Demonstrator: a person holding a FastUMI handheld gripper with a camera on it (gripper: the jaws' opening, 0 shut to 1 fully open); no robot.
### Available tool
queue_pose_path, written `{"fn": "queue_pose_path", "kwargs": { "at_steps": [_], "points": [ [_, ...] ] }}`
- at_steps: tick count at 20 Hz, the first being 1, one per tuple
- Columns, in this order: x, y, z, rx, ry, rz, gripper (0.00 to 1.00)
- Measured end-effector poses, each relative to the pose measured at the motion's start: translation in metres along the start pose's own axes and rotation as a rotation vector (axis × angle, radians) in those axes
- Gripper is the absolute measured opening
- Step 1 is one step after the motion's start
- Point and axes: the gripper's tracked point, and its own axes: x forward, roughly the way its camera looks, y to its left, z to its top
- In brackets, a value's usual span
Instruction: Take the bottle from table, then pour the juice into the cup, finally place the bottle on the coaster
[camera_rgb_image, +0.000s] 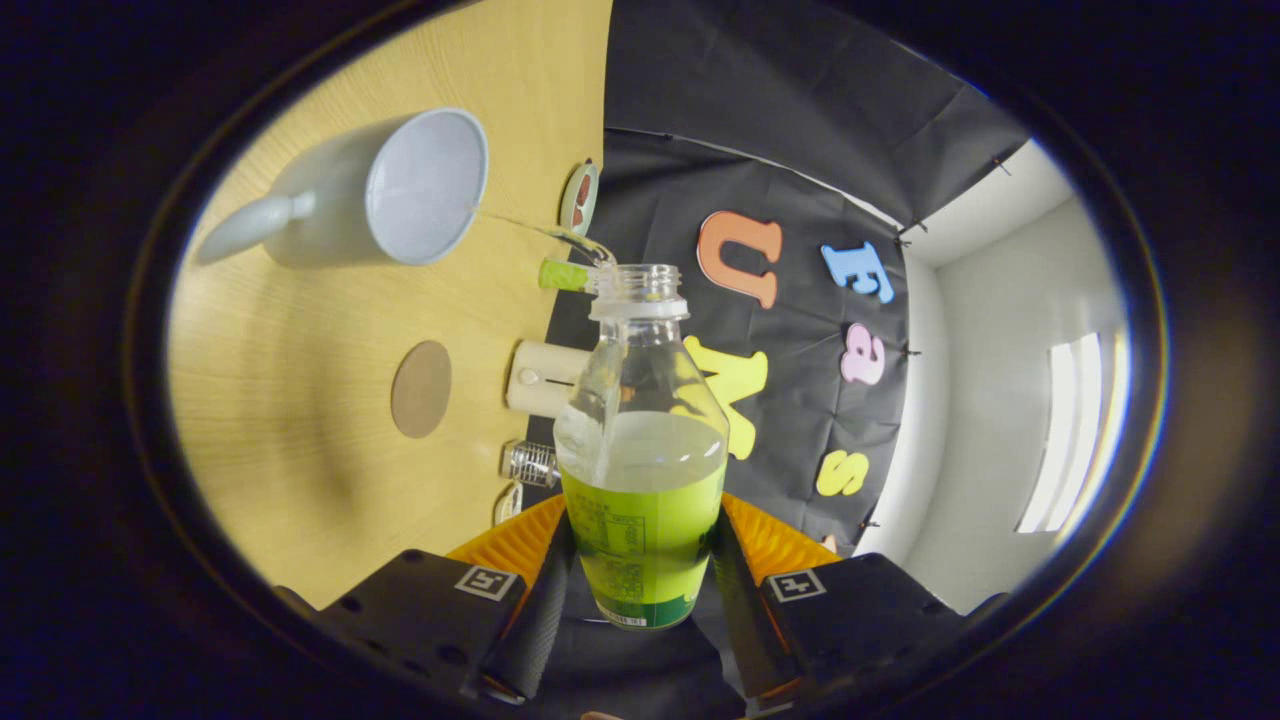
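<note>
Tongs (640, 560) clamped on juice bottle (642, 470) at its labelled lower body, tilted, thin stream arcing into white cup (400, 190) on the surface (300, 420). Half full, smooth plastic: likely slippery, squeezable. Coaster (421, 389) lies nearer than the cup.

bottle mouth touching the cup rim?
Apart. The gripper view shows bare table between the bottle mouth and the cup rim, bridged only by a thin stream. Fingers clamp the bottle.

Tongs (640, 590), black blocks, square tag markings
</note>
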Motion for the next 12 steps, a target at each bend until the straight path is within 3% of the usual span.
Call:
{"fn": "queue_pose_path", "kwargs": {
  "at_steps": [12],
  "points": [
    [0.0026,-0.0102,0.004,-0.046,-0.004,-0.013,0.76]
  ]
}}
